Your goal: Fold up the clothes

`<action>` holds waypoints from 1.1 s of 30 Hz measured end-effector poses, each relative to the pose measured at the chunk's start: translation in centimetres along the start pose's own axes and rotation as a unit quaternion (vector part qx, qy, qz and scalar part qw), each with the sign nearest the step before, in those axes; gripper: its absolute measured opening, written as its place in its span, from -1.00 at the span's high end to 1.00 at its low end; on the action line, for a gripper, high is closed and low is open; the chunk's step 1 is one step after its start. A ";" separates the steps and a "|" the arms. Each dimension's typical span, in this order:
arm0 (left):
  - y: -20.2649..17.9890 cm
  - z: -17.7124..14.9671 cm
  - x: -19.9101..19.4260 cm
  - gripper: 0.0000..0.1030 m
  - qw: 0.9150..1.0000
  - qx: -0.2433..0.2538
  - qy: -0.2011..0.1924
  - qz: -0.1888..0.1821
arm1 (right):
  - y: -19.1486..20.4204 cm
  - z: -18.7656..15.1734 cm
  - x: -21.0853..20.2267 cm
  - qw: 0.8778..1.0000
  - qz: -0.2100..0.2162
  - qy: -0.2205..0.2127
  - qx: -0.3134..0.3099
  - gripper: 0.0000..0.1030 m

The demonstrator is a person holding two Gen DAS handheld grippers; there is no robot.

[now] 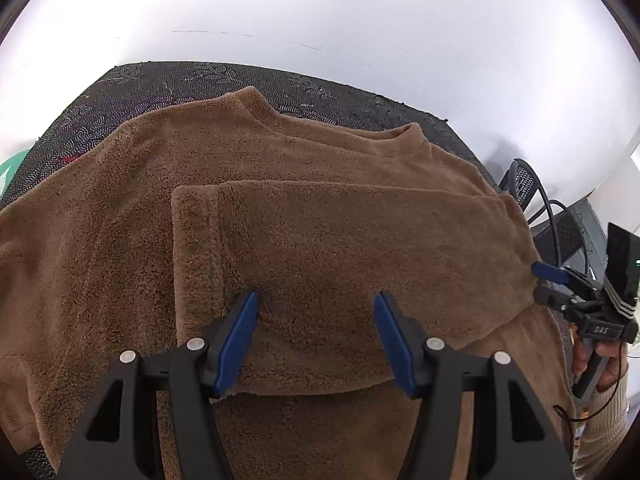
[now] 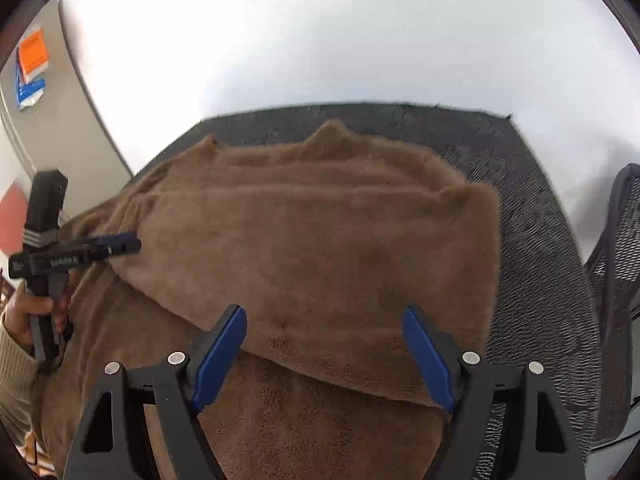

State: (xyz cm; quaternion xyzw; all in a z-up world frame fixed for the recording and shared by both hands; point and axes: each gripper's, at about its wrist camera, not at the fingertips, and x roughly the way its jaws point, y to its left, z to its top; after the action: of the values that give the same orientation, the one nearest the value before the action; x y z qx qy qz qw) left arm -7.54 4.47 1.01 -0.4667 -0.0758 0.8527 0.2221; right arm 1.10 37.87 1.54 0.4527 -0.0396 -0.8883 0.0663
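Brown fleece sweater (image 1: 320,216) is laid on the dark-covered table (image 1: 180,80), sleeve folded across; its near hem is cut off. Left tongs (image 1: 316,308) and right tongs (image 2: 324,320) are held spread, nothing pinched.

Brown fleece top (image 1: 320,240): lower hem cut off by bottom edge in both wrist views. Dark patterned cloth (image 1: 168,84) mostly hidden beneath it. Right view motion-blurred. Orange label (image 2: 34,50) print too small to read.

Both wrist cams close, angled down (opposite sides), sharing brown sweater (image 1: 320,240).
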 end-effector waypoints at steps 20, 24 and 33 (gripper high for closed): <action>-1.7 2.4 -1.2 -0.44 0.999 0.027 -0.017 0.018 | 1.2 3.4 -0.2 0.996 -0.061 -0.029 -0.055 -0.61; -1.0 3.2 0.7 -0.48 1.000 0.011 0.000 0.022 | -1.1 6.2 2.0 0.999 -0.041 -0.028 -0.011 -0.61; 0.3 2.5 1.9 -0.49 1.000 0.014 0.001 0.013 | -5.4 7.3 6.1 0.996 -0.076 -0.016 0.048 -0.62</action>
State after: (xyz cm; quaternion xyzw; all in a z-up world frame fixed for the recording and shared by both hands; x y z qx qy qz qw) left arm -10.58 5.26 0.79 -0.4653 -0.0571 0.8560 0.2177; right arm -8.81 42.29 0.22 0.4432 -0.0492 -0.8947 -0.0236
